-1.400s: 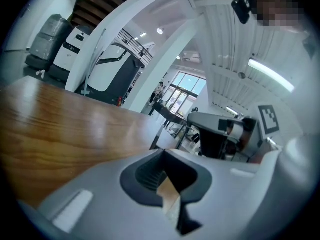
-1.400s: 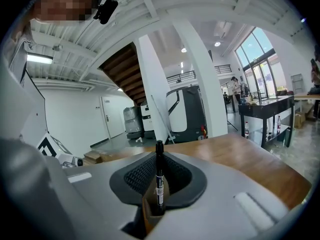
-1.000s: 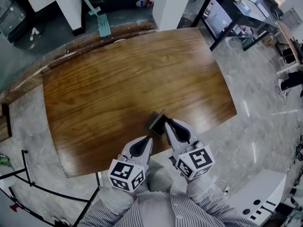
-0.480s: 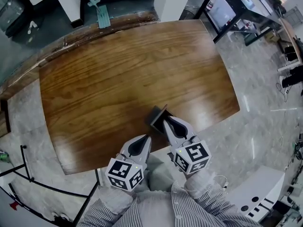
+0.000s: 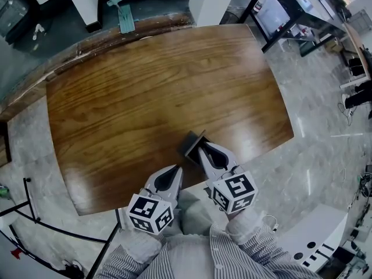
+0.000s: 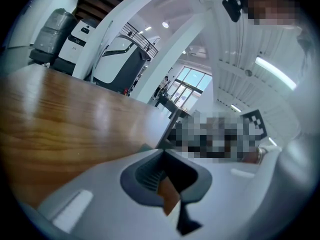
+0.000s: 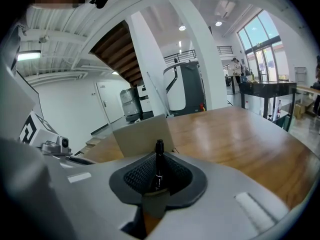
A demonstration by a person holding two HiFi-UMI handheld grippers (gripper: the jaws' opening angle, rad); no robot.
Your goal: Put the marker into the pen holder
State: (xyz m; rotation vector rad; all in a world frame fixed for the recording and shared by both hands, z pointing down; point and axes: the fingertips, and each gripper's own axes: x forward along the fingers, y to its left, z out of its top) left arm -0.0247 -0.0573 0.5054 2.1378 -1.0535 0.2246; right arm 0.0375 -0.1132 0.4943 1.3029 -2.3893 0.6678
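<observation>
Half done: the right tongs point(image 7: 158, 156) clamp the marker point(image 7: 158, 168), its tip just near of the pen holder point(image 5: 190, 145); dropping it in remains. To their left, the left tongs point(image 6: 162, 156) are together, empty.

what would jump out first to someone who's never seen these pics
A wide brown wooden table fills the head view, with a small gray pen holder standing near its front edge. Just behind the holder, the right gripper is closed on a black marker, which sticks up between its jaws. The left gripper sits beside it at the table's edge, shut with nothing in it.
</observation>
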